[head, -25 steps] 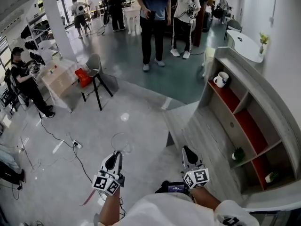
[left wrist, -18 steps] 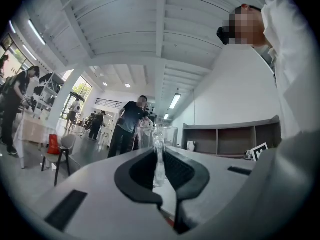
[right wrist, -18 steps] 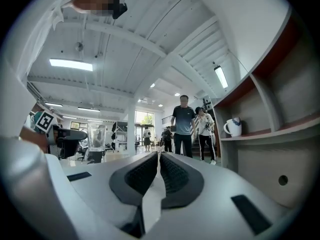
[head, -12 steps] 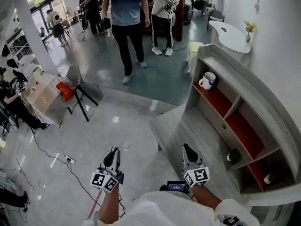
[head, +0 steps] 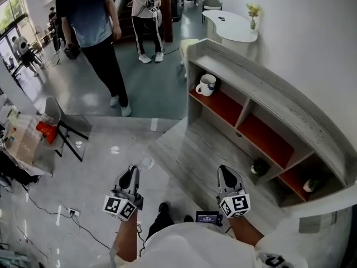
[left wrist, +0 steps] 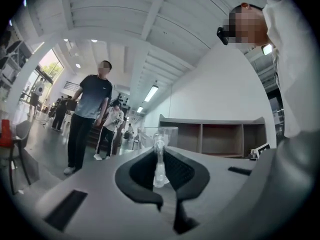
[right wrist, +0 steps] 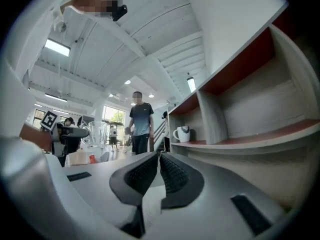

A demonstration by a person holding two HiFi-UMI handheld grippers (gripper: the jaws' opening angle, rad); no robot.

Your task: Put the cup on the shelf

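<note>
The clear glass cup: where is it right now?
Head view, lower left of centre: the glass cup is pinched by its rim in the left gripper, left of the shelf.

Left claw (head: 134,170) and cup (head: 146,162) have swung toward the shelf (head: 262,82).

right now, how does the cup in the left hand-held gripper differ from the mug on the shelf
The glass cup is clear; the mug is white. The glass cup is clamped by its wall in the left hand-held gripper; the mug stands in the shelf. Both are upright.
</note>
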